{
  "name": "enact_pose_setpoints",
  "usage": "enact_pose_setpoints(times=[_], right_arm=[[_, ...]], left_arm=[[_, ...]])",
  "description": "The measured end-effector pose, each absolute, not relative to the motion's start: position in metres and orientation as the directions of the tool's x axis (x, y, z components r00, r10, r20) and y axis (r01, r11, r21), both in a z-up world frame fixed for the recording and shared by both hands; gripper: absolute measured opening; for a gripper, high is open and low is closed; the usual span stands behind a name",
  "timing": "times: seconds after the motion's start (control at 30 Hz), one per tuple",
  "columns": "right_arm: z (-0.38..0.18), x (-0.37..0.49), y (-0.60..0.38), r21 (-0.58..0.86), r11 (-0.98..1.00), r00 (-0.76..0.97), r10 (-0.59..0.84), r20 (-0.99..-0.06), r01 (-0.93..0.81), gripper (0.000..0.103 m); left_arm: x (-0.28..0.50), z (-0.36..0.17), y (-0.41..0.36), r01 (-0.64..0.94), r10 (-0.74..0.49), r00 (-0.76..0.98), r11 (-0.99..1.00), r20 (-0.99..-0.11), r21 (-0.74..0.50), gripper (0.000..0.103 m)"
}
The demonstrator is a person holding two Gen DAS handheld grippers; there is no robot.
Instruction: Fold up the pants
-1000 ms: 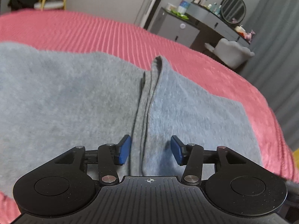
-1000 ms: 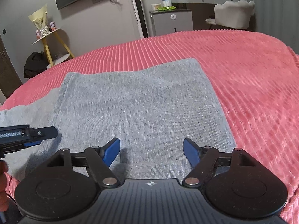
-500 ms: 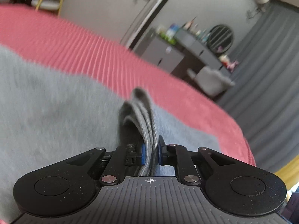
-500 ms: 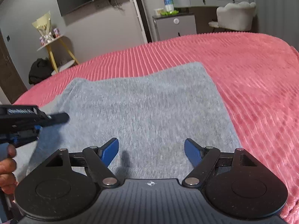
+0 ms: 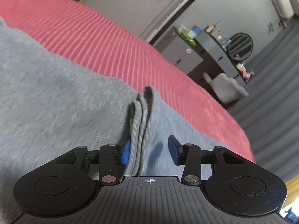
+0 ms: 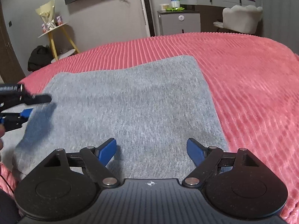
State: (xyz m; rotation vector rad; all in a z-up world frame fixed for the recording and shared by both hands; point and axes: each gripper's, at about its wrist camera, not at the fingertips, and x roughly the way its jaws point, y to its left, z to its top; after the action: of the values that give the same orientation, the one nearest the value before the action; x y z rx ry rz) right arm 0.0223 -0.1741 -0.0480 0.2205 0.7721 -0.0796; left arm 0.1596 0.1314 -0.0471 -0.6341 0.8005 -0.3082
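Presently the grey pants (image 6: pixel 130 104) lie flat on the red ribbed bedspread (image 6: pixel 252 85), folded into a broad rectangular panel. In the right wrist view its long axis runs from my right claw (image 6: pixel 151 149) away toward the far edge of the bed; the near edge is hidden behind the claw body, and the left part is cut off at the picture border. My right claw is spread wide, its blue pads (image 6: pixel 107 149) well apart, and it has hold of nothing; the cloth lies below and ahead of it.

In the left wrist view a raised ridge of fabric (image 5: pixel 139 123), several layers thick, stands up from the pants (image 5: pixel 56 100) and points away from my left claw (image 5: pixel 149 150). The left blue pad (image 5: pixel 125 152) sits just beside or against that ridge; the right pad is apart from it, so the claw is open and grips nothing. The cloth here is motion-blurred, and I cannot tell whether the ridge is a waistband or a leg hem.

Beyond the bed stand a grey cabinet (image 6: pixel 180 23), a pale chair (image 6: pixel 241 19) and a yellow-legged side table (image 6: pixel 56 37).
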Motion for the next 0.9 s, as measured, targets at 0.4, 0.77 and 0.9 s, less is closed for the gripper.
enact_pose_setpoints(times=[0.4, 0.77, 0.9], right_arm=[[-0.054, 0.025, -0.177, 0.197, 0.967, 0.713, 0.023, -0.701, 0.162, 0.085], [-0.053, 0.026, -0.173, 0.184, 0.973, 0.704, 0.031, -0.71, 0.142, 0.091], [-0.053, 0.025, -0.175, 0.193, 0.971, 0.704, 0.037, -0.71, 0.143, 0.091]], left_arm=[[0.152, -0.024, 0.117, -0.044, -0.15, 0.808, 0.949, -0.569, -0.313, 0.04], [0.074, 0.001, 0.256, -0.372, 0.029, 0.804, 0.804, -0.594, -0.465, 0.081], [0.043, -0.019, 0.309, -0.477, 0.071, 0.77, 0.723, -0.634, -0.499, 0.085]])
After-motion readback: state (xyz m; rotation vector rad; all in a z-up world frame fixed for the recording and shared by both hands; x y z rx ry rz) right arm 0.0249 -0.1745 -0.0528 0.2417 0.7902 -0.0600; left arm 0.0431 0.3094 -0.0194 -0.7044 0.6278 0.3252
